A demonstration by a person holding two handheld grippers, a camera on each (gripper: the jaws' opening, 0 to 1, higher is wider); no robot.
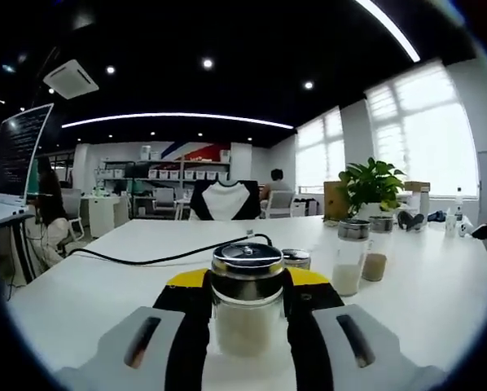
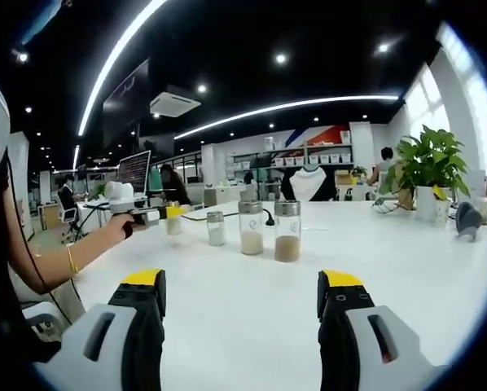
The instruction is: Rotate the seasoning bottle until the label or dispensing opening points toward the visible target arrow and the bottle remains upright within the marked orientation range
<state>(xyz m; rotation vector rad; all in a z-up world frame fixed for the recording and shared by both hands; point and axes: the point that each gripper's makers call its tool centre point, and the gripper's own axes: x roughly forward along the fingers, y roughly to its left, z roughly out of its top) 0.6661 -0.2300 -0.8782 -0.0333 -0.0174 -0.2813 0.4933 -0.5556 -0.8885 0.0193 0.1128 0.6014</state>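
The seasoning bottle stands upright on the white desk, gripped between the jaws of the left tool — steel cap above the yellow tips. The right tool hangs wide, holding nothing — two more jars stand ahead.

An open-plan office: desks, chairs, monitor, storage shelves.
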